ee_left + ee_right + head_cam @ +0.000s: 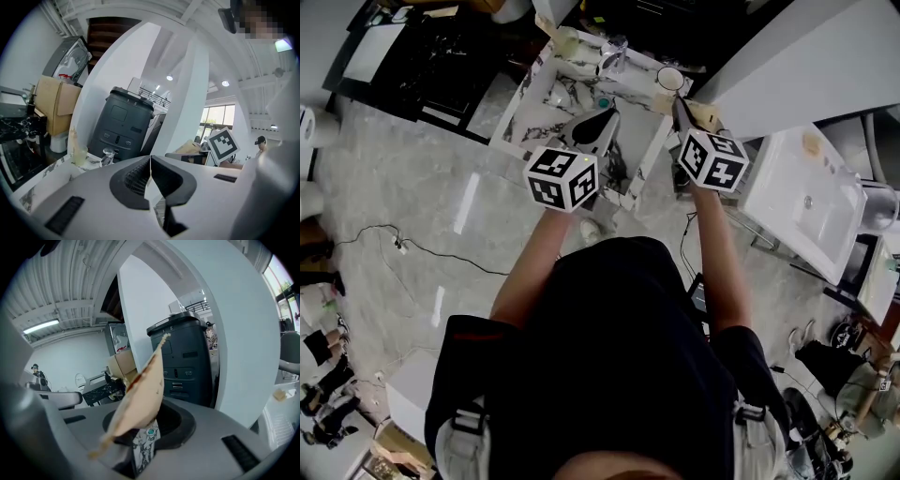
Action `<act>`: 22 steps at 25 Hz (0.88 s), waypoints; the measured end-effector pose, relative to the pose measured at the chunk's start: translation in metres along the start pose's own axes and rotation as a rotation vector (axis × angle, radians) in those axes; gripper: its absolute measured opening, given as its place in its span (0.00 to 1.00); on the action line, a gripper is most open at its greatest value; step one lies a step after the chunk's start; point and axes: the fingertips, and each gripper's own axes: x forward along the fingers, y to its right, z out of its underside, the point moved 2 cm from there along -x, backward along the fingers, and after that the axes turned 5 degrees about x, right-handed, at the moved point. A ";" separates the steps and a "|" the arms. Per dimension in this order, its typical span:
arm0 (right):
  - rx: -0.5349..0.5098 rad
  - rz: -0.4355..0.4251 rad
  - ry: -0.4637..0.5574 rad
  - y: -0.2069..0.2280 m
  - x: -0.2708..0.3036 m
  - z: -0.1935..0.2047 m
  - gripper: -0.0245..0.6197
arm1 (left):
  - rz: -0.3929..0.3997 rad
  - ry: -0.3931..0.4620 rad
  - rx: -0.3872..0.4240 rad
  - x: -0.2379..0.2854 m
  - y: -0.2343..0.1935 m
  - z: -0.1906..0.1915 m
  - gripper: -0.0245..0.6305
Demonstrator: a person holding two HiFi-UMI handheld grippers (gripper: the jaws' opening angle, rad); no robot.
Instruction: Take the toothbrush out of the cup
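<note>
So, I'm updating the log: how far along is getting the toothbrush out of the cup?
Done: nothing that shows. The cup on the table holds a pale stick, maybe the toothbrush. In hand: the right gripper is shut on a flat beige packet; what it contains I cannot tell. The left gripper is shut and empty. Left: lifting the toothbrush out.

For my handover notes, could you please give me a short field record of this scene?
left gripper: shut, empty
right gripper: shut on a flat beige packet
cup: yellowish, standing on the marble table
toothbrush: apparently the pale stick upright in the cup, not yet taken out
glass: clear, beside the cup
</note>
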 end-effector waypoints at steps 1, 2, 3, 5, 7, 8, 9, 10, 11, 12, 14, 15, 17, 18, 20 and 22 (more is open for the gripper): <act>0.002 -0.002 0.002 -0.004 -0.002 0.002 0.14 | 0.001 0.002 0.002 -0.004 0.000 0.000 0.06; 0.005 -0.005 0.004 -0.008 -0.005 0.003 0.14 | 0.001 0.004 0.002 -0.009 0.000 0.000 0.06; 0.007 -0.009 0.006 -0.012 -0.007 0.004 0.14 | 0.000 0.007 0.002 -0.013 0.000 0.001 0.06; 0.008 -0.015 0.014 -0.019 -0.012 0.006 0.14 | -0.002 0.015 0.003 -0.021 0.000 0.001 0.06; 0.013 -0.021 0.027 -0.027 -0.018 0.007 0.14 | -0.001 0.022 0.004 -0.030 0.001 0.001 0.06; 0.017 -0.024 0.033 -0.031 -0.021 0.007 0.14 | -0.001 0.025 0.004 -0.035 0.001 0.001 0.06; 0.019 -0.026 0.036 -0.035 -0.024 0.008 0.14 | -0.001 0.027 0.003 -0.040 0.001 0.002 0.06; 0.019 -0.028 0.036 -0.039 -0.026 0.010 0.14 | -0.003 0.028 0.002 -0.044 0.001 0.002 0.06; 0.016 -0.030 0.035 -0.043 -0.027 0.012 0.14 | -0.005 0.030 0.001 -0.048 0.001 0.002 0.06; 0.014 -0.033 0.033 -0.046 -0.028 0.014 0.14 | -0.008 0.033 0.001 -0.052 0.000 0.003 0.06; 0.011 -0.038 0.030 -0.052 -0.030 0.018 0.14 | -0.013 0.040 0.001 -0.059 0.000 0.003 0.06; 0.012 -0.041 0.030 -0.055 -0.031 0.020 0.14 | -0.016 0.043 0.002 -0.063 -0.001 0.004 0.06; 0.015 -0.050 0.032 -0.062 -0.032 0.023 0.14 | -0.021 0.044 0.002 -0.070 -0.002 0.006 0.06; 0.016 -0.054 0.034 -0.065 -0.034 0.024 0.14 | -0.023 0.044 0.002 -0.073 -0.003 0.008 0.06; 0.014 -0.063 0.035 -0.072 -0.035 0.026 0.14 | -0.027 0.046 -0.001 -0.078 -0.005 0.009 0.06; 0.012 -0.073 0.029 -0.077 -0.033 0.028 0.14 | -0.030 0.049 -0.002 -0.082 -0.007 0.009 0.06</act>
